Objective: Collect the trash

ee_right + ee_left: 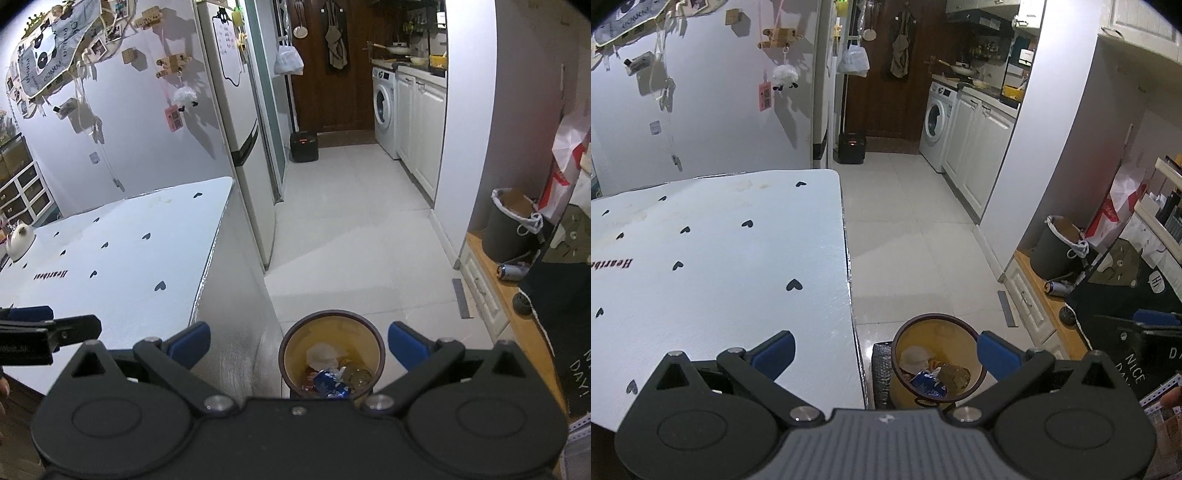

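Two hand-held grippers are in view: the left hand-held gripper [886, 354] and the right hand-held gripper [299, 345], each with two blue fingertips spread wide. One surface [713, 258] with a white heart-print cover stands at the left, and one white figurine [20, 238] sits on it. One yellow trash bin [331, 356] stands on the floor, with one blue wrapper [328, 384] and one white crumpled paper [321, 352] among its contents. One grey bucket [1056, 247] and one fallen can [1057, 287] rest on the low wooden cabinet. One washing machine [938, 125] stands in the kitchen beyond.
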Demonstrator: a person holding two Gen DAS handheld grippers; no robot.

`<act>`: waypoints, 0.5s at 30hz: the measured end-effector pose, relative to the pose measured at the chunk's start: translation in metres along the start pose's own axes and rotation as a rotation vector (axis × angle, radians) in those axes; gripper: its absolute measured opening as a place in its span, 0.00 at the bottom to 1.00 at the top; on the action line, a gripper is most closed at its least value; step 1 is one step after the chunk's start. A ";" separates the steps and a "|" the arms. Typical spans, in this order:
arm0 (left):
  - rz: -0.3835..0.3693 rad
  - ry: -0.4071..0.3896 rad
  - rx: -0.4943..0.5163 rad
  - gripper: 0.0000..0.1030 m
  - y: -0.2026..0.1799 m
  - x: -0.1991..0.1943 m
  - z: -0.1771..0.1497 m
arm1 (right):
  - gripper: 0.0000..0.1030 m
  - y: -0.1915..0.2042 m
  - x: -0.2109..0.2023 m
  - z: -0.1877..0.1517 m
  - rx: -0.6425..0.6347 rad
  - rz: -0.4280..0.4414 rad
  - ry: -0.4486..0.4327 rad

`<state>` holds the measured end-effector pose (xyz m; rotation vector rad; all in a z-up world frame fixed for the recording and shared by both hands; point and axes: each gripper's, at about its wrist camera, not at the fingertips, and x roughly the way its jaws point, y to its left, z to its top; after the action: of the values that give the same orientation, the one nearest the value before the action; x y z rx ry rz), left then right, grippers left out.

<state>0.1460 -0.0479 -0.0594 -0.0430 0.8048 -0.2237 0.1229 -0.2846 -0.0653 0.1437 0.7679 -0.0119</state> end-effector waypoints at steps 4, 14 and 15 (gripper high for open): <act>0.011 -0.010 -0.008 1.00 -0.001 -0.010 -0.005 | 1.00 0.003 -0.011 0.000 -0.013 0.003 -0.006; 0.024 -0.045 -0.021 1.00 -0.009 -0.030 -0.016 | 1.00 0.006 -0.029 -0.005 -0.071 -0.005 -0.001; 0.026 -0.046 -0.019 1.00 -0.010 -0.031 -0.016 | 1.00 0.006 -0.030 -0.005 -0.073 -0.004 -0.004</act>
<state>0.1117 -0.0502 -0.0476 -0.0555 0.7608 -0.1897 0.0978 -0.2795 -0.0472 0.0730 0.7641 0.0115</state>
